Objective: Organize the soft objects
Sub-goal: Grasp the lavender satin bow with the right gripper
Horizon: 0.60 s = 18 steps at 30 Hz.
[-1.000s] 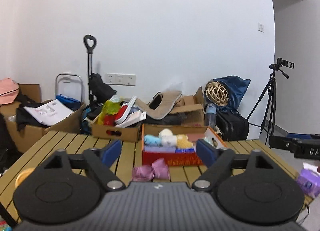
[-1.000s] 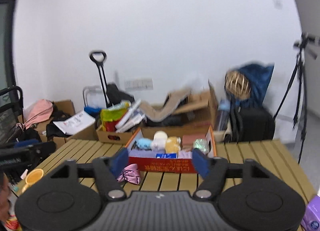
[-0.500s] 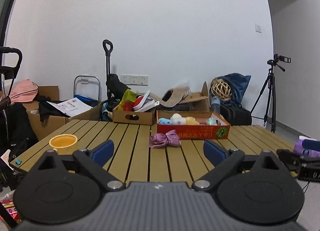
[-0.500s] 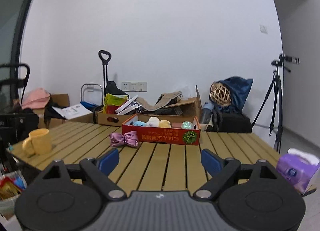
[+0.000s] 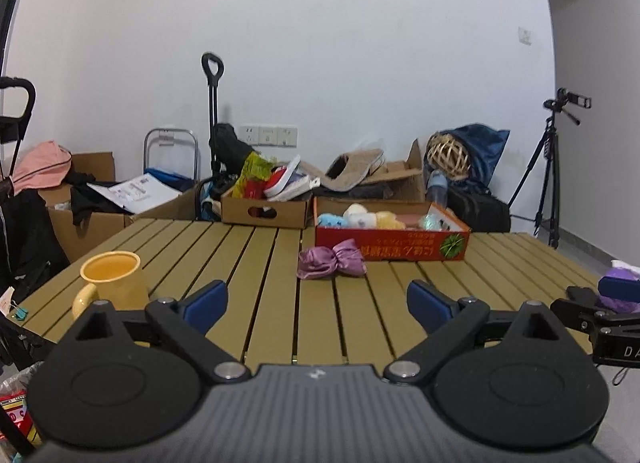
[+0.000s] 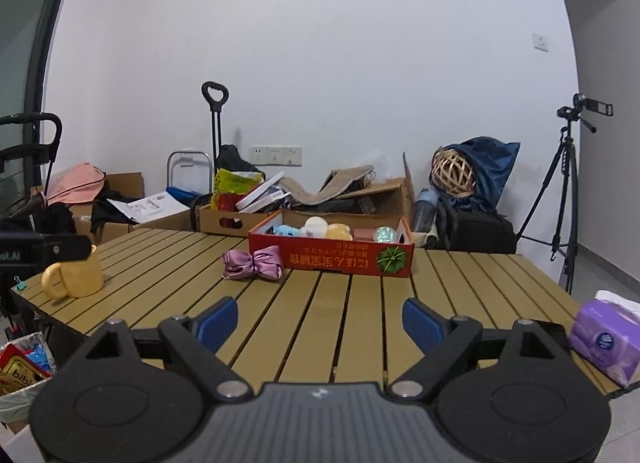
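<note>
I've pulled both back to the near bench (image 5: 276, 303) edge; left hand-held gripper (image 5: 318, 301) and right hand-held gripper (image 6: 320, 321) gape empty, bow (image 5: 331, 264) outside the red box (image 5: 392, 249), unsorted.

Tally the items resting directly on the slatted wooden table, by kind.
Red cardboard box of soft toys: 1
Purple satin bow: 1
Yellow ceramic mug: 1
Purple tissue pack: 1
Total: 4

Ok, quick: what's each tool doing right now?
Left tool: open, holding nothing.
Right tool: open, holding nothing.
</note>
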Each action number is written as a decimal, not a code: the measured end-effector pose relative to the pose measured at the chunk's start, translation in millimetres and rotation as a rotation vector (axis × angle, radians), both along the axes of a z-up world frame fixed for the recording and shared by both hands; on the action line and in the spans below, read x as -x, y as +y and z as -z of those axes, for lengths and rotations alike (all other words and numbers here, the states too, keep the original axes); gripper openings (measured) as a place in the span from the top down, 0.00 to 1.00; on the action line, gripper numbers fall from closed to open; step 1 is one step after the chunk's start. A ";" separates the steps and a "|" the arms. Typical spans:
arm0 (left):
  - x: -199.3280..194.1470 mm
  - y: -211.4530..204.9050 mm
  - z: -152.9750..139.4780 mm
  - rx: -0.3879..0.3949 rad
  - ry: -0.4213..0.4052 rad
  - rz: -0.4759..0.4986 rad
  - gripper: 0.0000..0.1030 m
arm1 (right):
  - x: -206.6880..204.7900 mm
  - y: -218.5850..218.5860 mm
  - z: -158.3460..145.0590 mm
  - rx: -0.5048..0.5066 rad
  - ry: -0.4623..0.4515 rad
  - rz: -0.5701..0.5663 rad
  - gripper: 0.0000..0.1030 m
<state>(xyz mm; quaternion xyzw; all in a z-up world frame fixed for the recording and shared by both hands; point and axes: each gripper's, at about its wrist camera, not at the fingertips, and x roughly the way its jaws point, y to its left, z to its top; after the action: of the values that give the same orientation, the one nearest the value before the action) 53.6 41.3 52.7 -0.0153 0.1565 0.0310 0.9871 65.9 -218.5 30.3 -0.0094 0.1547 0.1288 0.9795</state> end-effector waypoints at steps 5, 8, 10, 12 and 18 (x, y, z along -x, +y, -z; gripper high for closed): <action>-60.2 13.1 11.2 -0.002 0.058 -0.068 0.05 | -56.2 13.6 9.0 -0.024 0.072 -0.018 0.14; -108.2 24.6 15.1 0.043 0.079 -0.069 0.05 | -103.9 21.6 12.9 -0.054 0.127 -0.045 0.15; -146.6 32.3 19.0 0.087 0.099 -0.084 0.05 | -140.5 26.2 16.3 -0.102 0.178 -0.071 0.15; -182.4 40.4 24.3 0.130 0.109 -0.095 0.07 | -182.0 31.9 22.7 -0.168 0.234 -0.095 0.16; -274.2 56.4 40.5 0.236 0.164 -0.080 0.16 | -291.7 61.9 45.9 -0.243 0.325 -0.110 0.29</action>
<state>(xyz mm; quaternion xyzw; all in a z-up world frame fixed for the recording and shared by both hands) 327.8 97.7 12.2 -0.1351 0.2385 0.0529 0.9603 357.5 -156.6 -15.6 0.1213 0.2933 0.1996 0.9270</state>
